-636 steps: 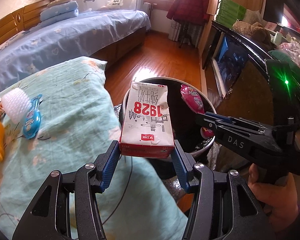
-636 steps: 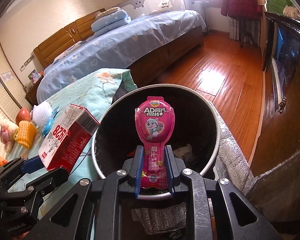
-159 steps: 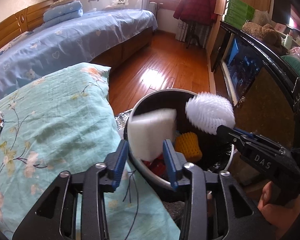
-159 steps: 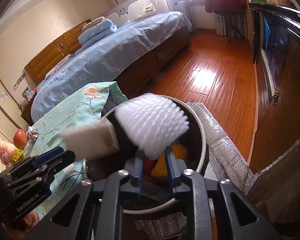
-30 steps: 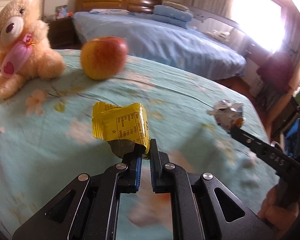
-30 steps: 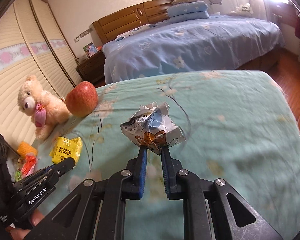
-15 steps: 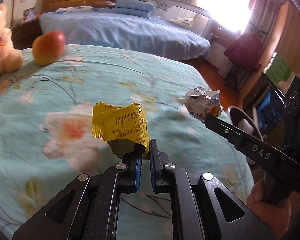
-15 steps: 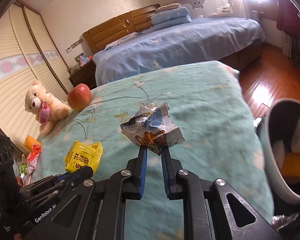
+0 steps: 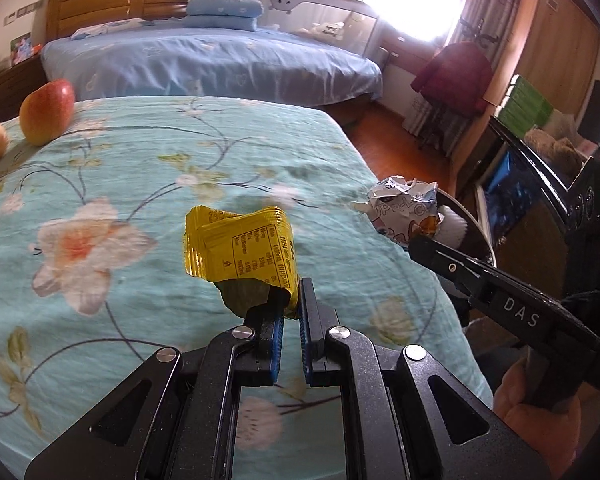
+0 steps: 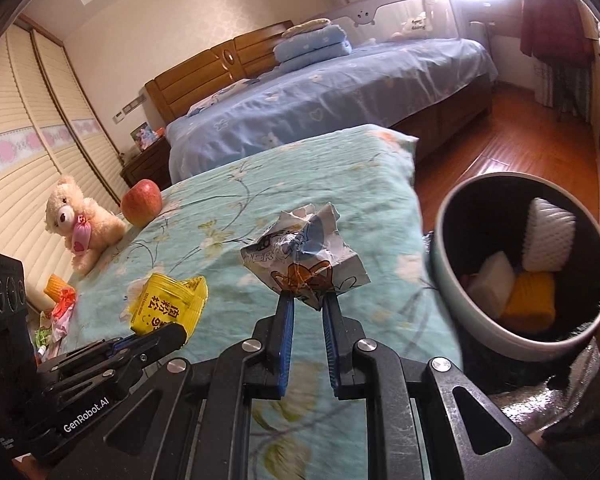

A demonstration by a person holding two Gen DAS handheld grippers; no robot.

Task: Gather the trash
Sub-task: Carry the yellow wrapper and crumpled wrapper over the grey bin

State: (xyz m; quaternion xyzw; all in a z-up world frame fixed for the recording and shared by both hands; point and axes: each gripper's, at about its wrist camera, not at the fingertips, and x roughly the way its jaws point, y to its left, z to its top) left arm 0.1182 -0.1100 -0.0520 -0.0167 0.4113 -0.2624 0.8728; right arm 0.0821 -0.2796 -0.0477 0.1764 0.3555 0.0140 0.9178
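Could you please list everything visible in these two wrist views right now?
yellow wrapper: one, yellow, pinched in the left tongs
crumpled wrapper: one, white and blue, pinched in the right tongs
trash bin: one, pale rim, on the floor beside the floral bedcover, holding white and yellow items
floral bedcover: one, turquoise, under both tongs
apple: one, red, on the bedcover
teddy bear: one, beige, beside the apple
blue bed: one, behind
red coat: one, hanging by the window
left tongs: shut
right tongs: shut
hand: one, gripping the right handle
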